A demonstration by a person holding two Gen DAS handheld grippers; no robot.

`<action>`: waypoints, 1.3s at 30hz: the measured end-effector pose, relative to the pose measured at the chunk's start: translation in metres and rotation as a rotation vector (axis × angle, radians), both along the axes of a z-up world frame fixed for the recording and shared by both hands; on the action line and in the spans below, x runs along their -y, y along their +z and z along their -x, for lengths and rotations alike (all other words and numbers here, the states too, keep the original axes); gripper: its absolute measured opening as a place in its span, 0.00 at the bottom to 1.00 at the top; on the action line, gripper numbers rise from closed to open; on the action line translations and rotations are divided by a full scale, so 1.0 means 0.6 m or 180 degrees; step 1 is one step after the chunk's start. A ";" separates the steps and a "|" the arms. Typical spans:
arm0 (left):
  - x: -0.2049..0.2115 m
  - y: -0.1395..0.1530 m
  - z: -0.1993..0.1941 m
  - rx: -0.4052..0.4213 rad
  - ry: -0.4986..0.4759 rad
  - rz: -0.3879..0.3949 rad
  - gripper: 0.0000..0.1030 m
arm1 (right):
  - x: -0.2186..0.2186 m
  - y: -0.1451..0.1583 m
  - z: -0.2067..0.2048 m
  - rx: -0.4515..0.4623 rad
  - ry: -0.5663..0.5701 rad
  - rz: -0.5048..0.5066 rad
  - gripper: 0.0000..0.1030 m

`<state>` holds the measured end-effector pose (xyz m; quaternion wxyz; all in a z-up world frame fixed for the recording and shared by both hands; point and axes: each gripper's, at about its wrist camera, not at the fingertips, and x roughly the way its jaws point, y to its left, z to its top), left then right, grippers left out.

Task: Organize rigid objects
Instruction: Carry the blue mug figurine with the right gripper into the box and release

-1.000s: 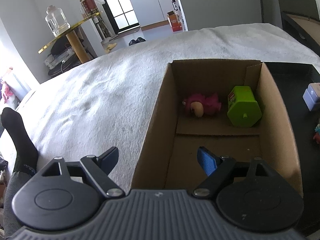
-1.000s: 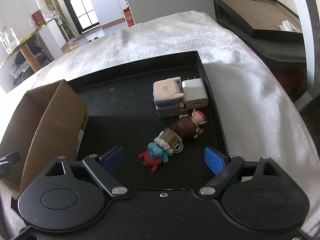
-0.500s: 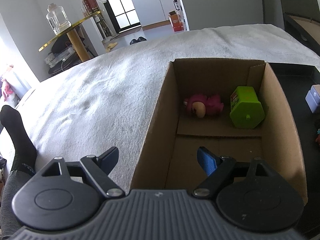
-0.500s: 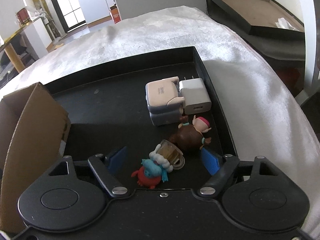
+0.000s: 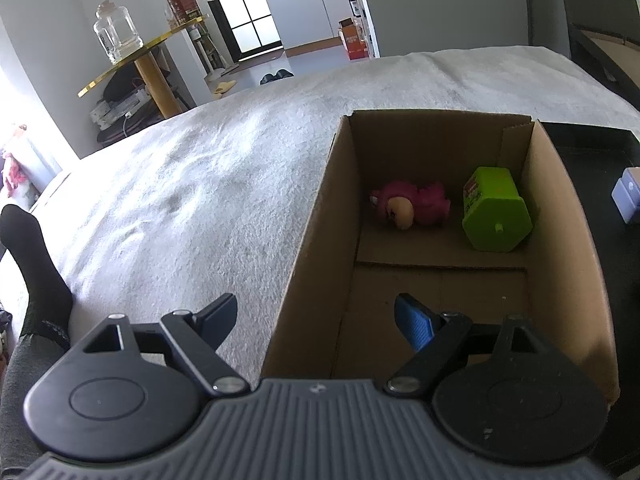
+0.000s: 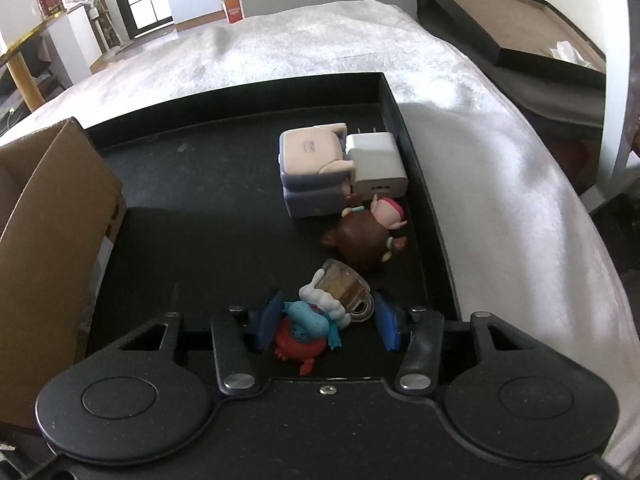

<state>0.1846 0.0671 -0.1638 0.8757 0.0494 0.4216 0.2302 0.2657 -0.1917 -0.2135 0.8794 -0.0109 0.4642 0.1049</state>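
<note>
Two items already in the cardboard box [image 5: 560, 240]: green hexagonal container [image 5: 496, 212] and pink plush-looking toy [image 5: 412, 208], both lying on their sides at the far end. Four still on the black tray [image 6: 240, 92]: stacked grey cases [image 6: 312, 168], white charger [image 6: 376, 160], brown doll [image 6: 368, 240], blue-red figurine with beer mug [image 6: 320, 316].

Right gripper [image 6: 326, 320] has just been closing around that figurine; pads look about touching, firm grip not confirmed. Figurine lies tilted, long axis running from near-left to far-right, mug end away. Left gripper [image 5: 316, 316] wide open, empty, straddling the box's left wall.
</note>
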 end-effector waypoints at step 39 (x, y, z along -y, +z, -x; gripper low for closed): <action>-0.025 0.021 0.033 0.0380 -0.0104 0.0432 0.57 | -0.134 0.173 0.074 0.0798 0.0795 -0.0398 0.48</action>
